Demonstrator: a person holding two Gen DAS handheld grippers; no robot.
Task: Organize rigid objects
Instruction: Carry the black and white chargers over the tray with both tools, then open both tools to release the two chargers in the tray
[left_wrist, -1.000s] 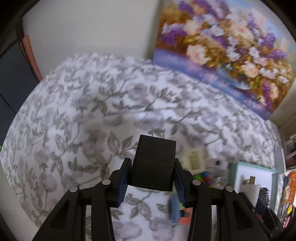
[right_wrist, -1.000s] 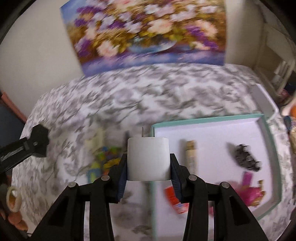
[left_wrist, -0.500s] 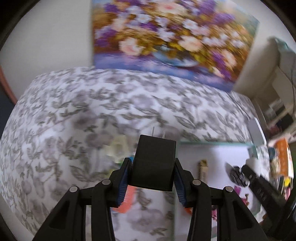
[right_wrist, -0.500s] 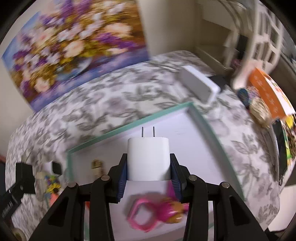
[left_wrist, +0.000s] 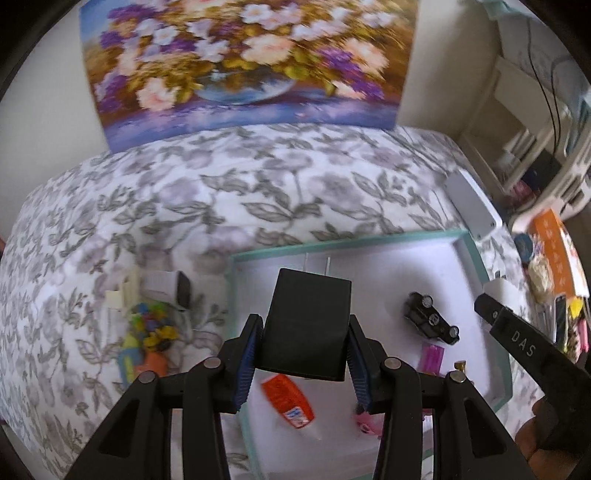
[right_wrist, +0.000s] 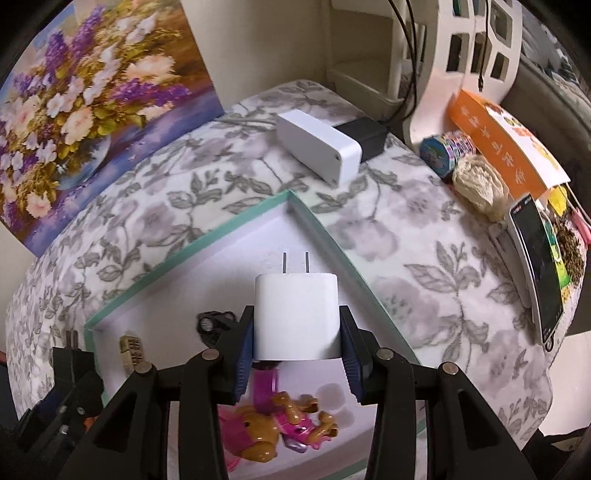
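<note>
1. Two tools, each clamped on a wall charger: left tool (left_wrist: 303, 354) on a black square plastic charger (left_wrist: 306, 328), right tool (right_wrist: 297, 345) on a white rounded plastic charger (right_wrist: 295, 314); both chargers held prongs forward above a shallow white tray with a mint-green rim (left_wrist: 476, 258).
2. Risk one: crowding, with both tools over the same tray at once, so a knock between them could jar a charger loose.
3. Risk two: landing on things already in the tray, since a drop onto the pink and tan toy figure (right_wrist: 284, 421) would leave the white charger tilted.
4. Risk three: release near the rim, tipping a charger out onto the grey floral bedspread (left_wrist: 221, 192).
5. Counted in the tray: one small black toy car (left_wrist: 430, 319), one orange tube (left_wrist: 288, 400), one small tan tile (right_wrist: 131, 347), one toy figure.
6. Counted outside the tray: one heap of small colourful pieces (left_wrist: 151, 332) on the bedspread; number of pieces too blurred to tell.
</note>
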